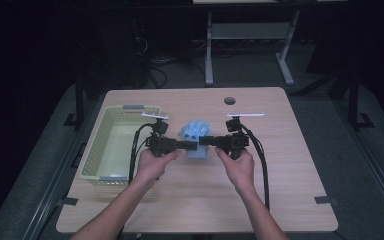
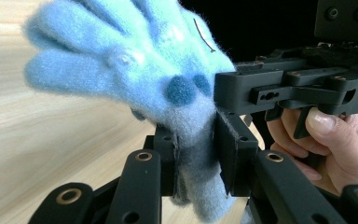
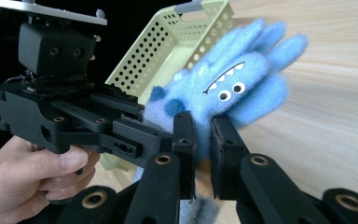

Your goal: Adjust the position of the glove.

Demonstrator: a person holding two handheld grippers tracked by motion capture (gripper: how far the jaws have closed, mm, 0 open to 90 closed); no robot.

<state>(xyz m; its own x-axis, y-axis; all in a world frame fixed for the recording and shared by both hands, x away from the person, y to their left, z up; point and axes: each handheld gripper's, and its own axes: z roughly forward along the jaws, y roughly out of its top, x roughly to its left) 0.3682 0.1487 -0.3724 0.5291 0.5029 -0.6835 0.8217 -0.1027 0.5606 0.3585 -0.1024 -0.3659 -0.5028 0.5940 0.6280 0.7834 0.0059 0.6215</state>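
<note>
From above, you're working over a pale wooden table [image 1: 280,190], with a light green perforated basket [image 1: 111,145] to your left and the fluffy blue toy [image 1: 195,135] held up just above the tabletop between your two tools. That high view gives the layout but little of the toy. Your right gripper view shows the toy's face: two googly eyes and a toothy stitched mouth, with the basket behind it. Your left gripper view shows the toy's fuzzy limbs and two dark blue spots. Your left gripper [image 2: 196,158] has its jaws nearly closed, pinching the toy's lower part; your right gripper [image 3: 204,154] is clamped tight on the same plush from the other side. I can read no writing or brand anywhere
</note>
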